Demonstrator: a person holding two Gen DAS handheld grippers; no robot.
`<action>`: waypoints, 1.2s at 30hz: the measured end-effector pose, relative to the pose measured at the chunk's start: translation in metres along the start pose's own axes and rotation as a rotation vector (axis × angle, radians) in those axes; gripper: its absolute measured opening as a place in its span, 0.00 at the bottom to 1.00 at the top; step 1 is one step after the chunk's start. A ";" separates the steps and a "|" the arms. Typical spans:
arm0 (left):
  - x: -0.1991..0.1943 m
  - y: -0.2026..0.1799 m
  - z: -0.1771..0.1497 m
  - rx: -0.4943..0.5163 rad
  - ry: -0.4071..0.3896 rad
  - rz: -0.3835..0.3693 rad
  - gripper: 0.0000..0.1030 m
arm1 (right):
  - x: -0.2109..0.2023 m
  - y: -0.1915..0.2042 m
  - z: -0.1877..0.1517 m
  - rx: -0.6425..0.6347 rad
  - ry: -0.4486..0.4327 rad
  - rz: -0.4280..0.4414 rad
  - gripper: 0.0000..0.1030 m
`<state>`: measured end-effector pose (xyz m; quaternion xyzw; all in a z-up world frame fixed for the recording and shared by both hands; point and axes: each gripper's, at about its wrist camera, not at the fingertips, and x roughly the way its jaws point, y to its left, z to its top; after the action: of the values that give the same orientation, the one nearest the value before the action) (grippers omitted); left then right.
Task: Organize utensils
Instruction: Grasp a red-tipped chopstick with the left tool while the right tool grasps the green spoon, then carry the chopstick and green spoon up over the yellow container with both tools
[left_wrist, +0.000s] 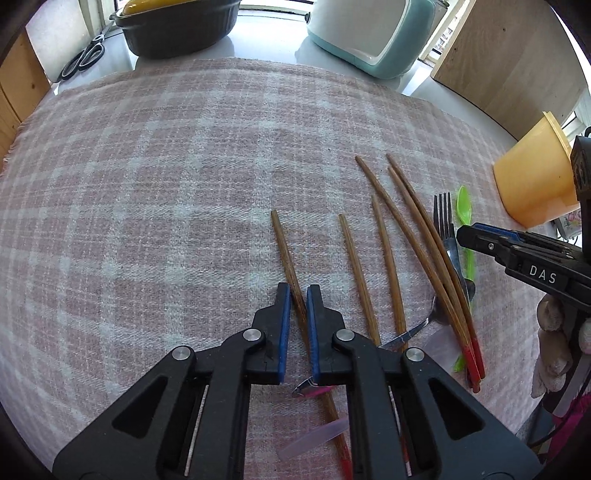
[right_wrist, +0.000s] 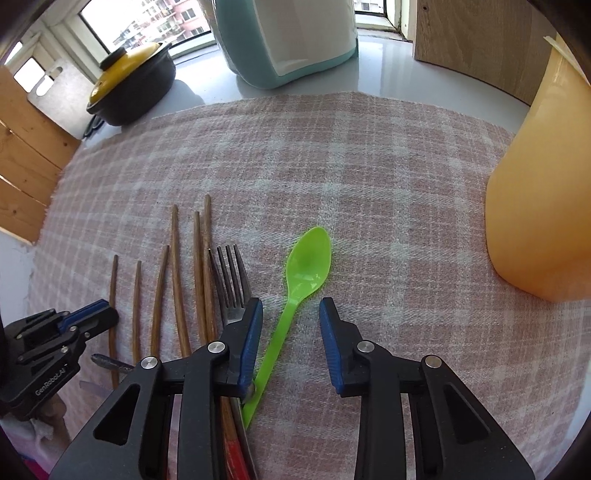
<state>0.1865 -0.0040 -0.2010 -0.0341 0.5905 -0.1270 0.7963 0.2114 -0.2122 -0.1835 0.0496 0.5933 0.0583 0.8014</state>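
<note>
Several wooden chopsticks with red ends lie on the pink checked cloth (left_wrist: 147, 206). My left gripper (left_wrist: 298, 295) is shut on the leftmost chopstick (left_wrist: 286, 247), its blue pads pressed to both sides. More chopsticks (left_wrist: 384, 254) lie to the right, beside a metal fork (left_wrist: 445, 221) and a green plastic spoon (left_wrist: 464, 210). In the right wrist view my right gripper (right_wrist: 291, 314) is open, its jaws astride the green spoon's (right_wrist: 308, 258) handle. The fork (right_wrist: 232, 280) and chopsticks (right_wrist: 201, 273) lie just left of it.
An orange cup (right_wrist: 543, 206) stands at the right on the cloth. A teal appliance (left_wrist: 373, 33) and a black pot with a yellow lid (left_wrist: 177, 26) stand at the back. Scissors (left_wrist: 83, 59) lie far left. A metal spoon (left_wrist: 417, 326) and a clear plastic utensil (left_wrist: 314, 439) lie under the chopsticks.
</note>
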 end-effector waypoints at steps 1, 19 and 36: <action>0.000 0.002 0.000 -0.004 -0.002 -0.008 0.07 | 0.001 0.003 0.001 -0.011 0.002 -0.015 0.16; -0.029 0.050 -0.001 -0.129 -0.076 -0.024 0.04 | -0.017 -0.014 0.000 0.001 -0.049 0.032 0.09; -0.087 0.051 0.002 -0.126 -0.202 -0.051 0.04 | -0.081 -0.015 -0.009 -0.060 -0.227 0.007 0.05</action>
<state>0.1733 0.0661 -0.1293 -0.1116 0.5130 -0.1057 0.8445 0.1798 -0.2389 -0.1118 0.0340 0.4964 0.0727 0.8644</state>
